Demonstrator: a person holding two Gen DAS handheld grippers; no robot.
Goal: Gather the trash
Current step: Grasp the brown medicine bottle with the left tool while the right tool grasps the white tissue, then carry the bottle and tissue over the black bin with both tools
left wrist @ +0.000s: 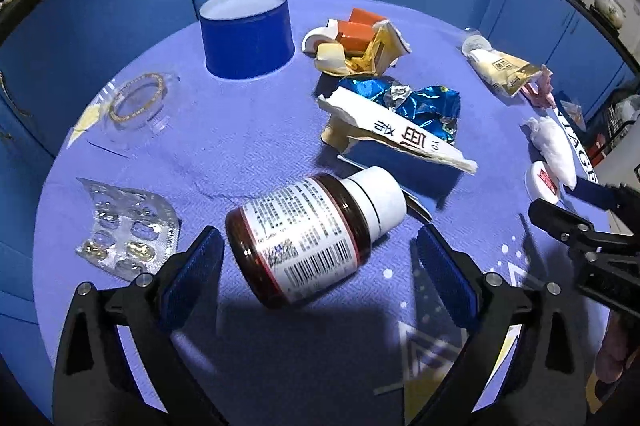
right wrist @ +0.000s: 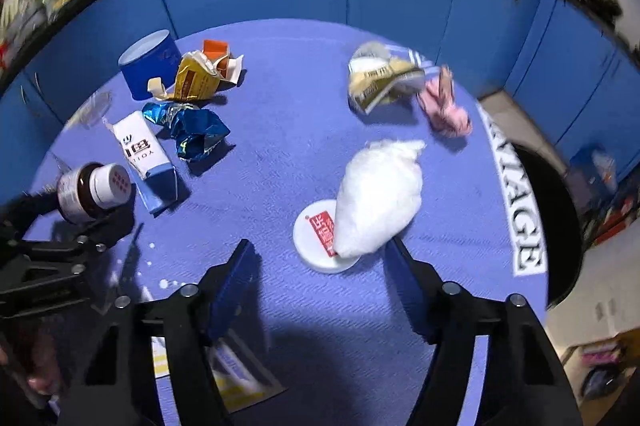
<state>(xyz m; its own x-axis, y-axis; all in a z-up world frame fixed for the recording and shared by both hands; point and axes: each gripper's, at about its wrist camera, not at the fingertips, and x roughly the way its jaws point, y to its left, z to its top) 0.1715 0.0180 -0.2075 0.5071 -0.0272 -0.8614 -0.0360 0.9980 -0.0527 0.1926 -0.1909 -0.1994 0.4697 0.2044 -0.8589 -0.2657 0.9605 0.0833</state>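
A brown pill bottle (left wrist: 304,238) with a white cap lies on its side on the purple tablecloth (left wrist: 248,146). My left gripper (left wrist: 318,240) is open and straddles the bottle, its pads clear of the glass. In the right wrist view the same bottle (right wrist: 92,190) lies at the far left. My right gripper (right wrist: 320,248) stands open over a white tissue wad (right wrist: 380,198) that rests partly on a round white lid (right wrist: 316,238) with a red label. The right fingertip (right wrist: 396,250) sits close beside the wad.
An open blue tub (left wrist: 248,34) stands at the back. Around it lie a blister pack (left wrist: 128,230), a clear plastic ring (left wrist: 136,102), a torn white carton (left wrist: 400,134), blue foil (left wrist: 424,102), orange and yellow packaging (left wrist: 360,42), a beige sachet (right wrist: 380,78) and a pink wrapper (right wrist: 444,106). Blue cabinets surround the round table.
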